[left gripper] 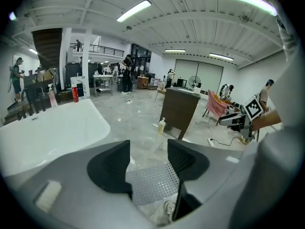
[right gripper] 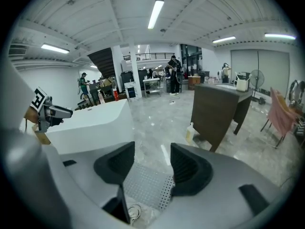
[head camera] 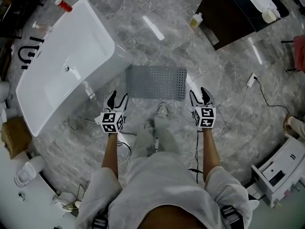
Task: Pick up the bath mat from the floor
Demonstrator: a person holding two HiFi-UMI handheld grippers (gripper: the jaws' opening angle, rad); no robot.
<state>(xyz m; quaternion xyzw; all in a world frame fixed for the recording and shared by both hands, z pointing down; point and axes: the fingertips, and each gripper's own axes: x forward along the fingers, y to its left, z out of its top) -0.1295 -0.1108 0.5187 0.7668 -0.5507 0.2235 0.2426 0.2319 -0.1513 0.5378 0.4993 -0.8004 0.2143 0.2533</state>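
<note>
The grey perforated bath mat (head camera: 156, 82) lies flat on the marble floor (head camera: 157, 42), just ahead of the person's feet (head camera: 162, 109) and beside the white bathtub (head camera: 62, 61). The left tongs (head camera: 118, 99) hang near its near left corner and the right tongs (head camera: 199, 95) near its right. Both are spread, empty and clear of it.

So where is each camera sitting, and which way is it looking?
Head view: on the person's head, looking steeply down at the bath mat on the floor; arms, legs, left hand-held gripper and right hand-held gripper show.
Left gripper view: on the left hand-held gripper, looking along its open jaws at the bath mat; its own jaws show.
Right gripper view: on the right hand-held gripper, looking likewise; its own jaws show.
Shared: all three see the bath mat and the bathtub.
</note>
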